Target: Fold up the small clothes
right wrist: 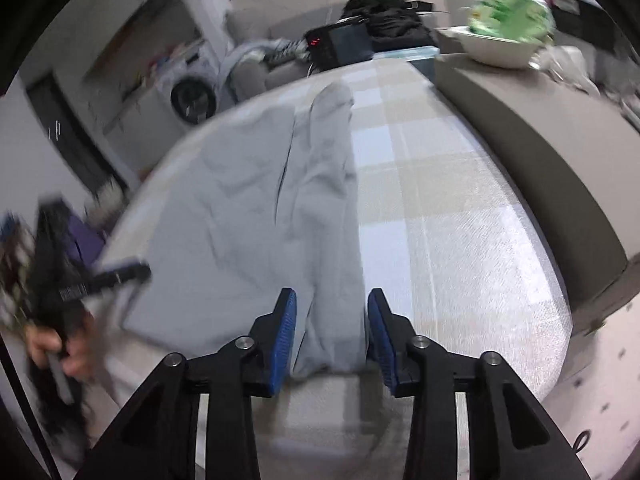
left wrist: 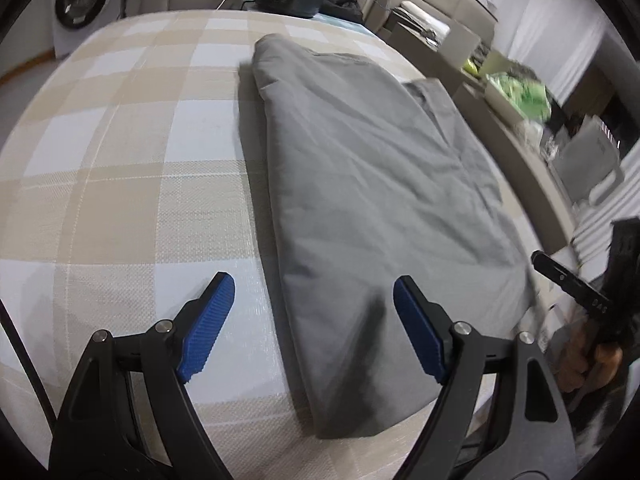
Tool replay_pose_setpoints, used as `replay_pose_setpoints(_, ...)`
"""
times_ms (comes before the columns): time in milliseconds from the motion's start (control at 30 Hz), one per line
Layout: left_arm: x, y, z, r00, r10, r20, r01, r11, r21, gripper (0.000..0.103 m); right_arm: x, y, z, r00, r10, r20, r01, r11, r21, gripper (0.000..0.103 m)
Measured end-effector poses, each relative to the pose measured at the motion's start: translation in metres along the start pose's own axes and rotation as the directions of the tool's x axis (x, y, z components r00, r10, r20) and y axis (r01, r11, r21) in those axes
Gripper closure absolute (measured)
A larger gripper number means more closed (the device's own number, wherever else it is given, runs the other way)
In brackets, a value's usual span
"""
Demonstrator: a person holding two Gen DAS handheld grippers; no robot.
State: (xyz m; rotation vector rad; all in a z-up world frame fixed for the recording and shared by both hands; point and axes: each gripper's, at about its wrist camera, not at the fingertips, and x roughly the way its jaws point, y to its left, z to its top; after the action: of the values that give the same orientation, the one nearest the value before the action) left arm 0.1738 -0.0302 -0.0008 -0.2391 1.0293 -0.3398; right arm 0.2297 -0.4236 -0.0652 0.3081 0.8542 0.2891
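— How far along is the fold?

— The grey garment (left wrist: 360,184) lies lengthwise on the checked tabletop (left wrist: 120,152), already doubled into a long strip, I'd judge (one rounded fold edge runs along its side).

— And the claws?

— The left claw (left wrist: 314,292) hangs wide apart over its near end, gripping nothing. The right claw (right wrist: 332,300) stands half apart, straddling the near right edge; its pads don't seem to press.

— What's left?

— Probably folding it end to end.

A grey garment (left wrist: 360,184) lies on a beige-and-white checked cloth (left wrist: 120,160); the jaws carry blue pads (left wrist: 208,328).
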Motion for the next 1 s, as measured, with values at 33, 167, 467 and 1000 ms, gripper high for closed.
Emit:
replay_pose_setpoints(33, 0.001, 0.003, 0.004, 1.000, -0.010, 0.000, 0.010, 1.000, -0.029, 0.023, 0.001, -0.002, 0.004, 1.000, 0.009, 0.010, -0.009, 1.000, 0.011, 0.060)
replay_pose_setpoints(167, 0.010, 0.008, 0.019, 0.999, -0.047, 0.018, 0.049, 0.995, -0.086, 0.024, 0.028, -0.009, 0.020, 0.997, 0.071, -0.022, -0.069, 0.994, 0.087, 0.061)
replay_pose_setpoints(467, 0.032, -0.002, 0.041, 0.997, -0.053, 0.061, 0.056, 0.997, -0.049, 0.046, 0.062, 0.021, 0.030, 0.996, 0.076, -0.047, -0.074, 0.997, 0.034, 0.077)
replay_pose_setpoints(1000, 0.062, 0.009, 0.097, 1.000, -0.007, 0.000, 0.007, 0.994, -0.112, 0.052, 0.082, 0.036, 0.049, 0.994, 0.071, -0.081, -0.065, 0.996, 0.066, 0.077)
